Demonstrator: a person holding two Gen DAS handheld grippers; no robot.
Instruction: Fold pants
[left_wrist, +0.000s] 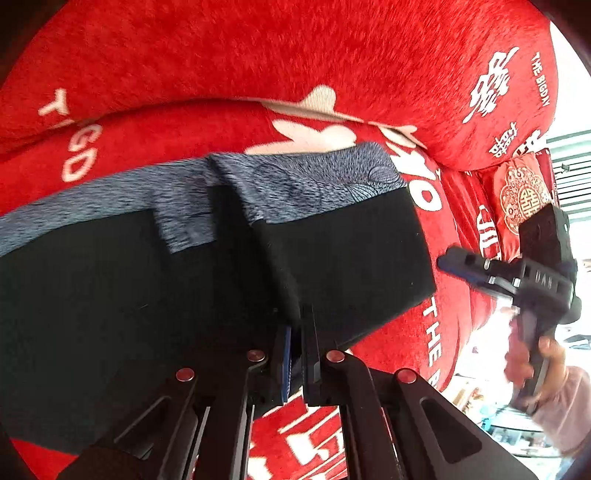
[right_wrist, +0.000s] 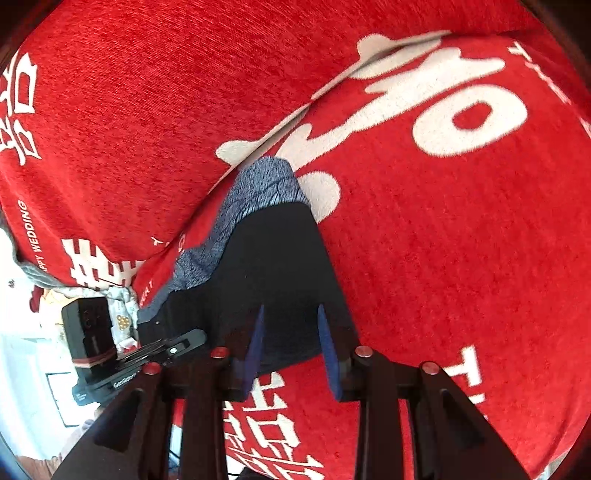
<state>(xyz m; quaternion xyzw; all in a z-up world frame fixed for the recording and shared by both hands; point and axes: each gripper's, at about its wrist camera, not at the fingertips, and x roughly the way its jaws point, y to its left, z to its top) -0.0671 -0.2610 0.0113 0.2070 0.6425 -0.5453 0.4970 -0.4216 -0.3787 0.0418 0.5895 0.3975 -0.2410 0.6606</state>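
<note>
Black pants (left_wrist: 147, 288) with a grey fleecy lining (left_wrist: 306, 181) turned out along the far edge lie flat on a red seat cover (left_wrist: 439, 332) with white lettering. At the bottom of the left wrist view my left gripper (left_wrist: 295, 328) is shut on the near edge of the pants, where a fold ridge runs into the fingers. My right gripper (right_wrist: 291, 308) is open, its blue pads (right_wrist: 255, 343) spread over the near end of the pants (right_wrist: 273, 258), not pressing on them. The left wrist view shows the right gripper (left_wrist: 448, 260) just off the pants' right edge, held by a hand (left_wrist: 546, 354).
A red backrest cushion (left_wrist: 258, 55) rises behind the seat, with a crease between them. A red embroidered pillow (left_wrist: 521, 195) sits at the far right. The left gripper's body (right_wrist: 88, 332) shows at the left of the right wrist view. Beyond the seat's edge is a bright room.
</note>
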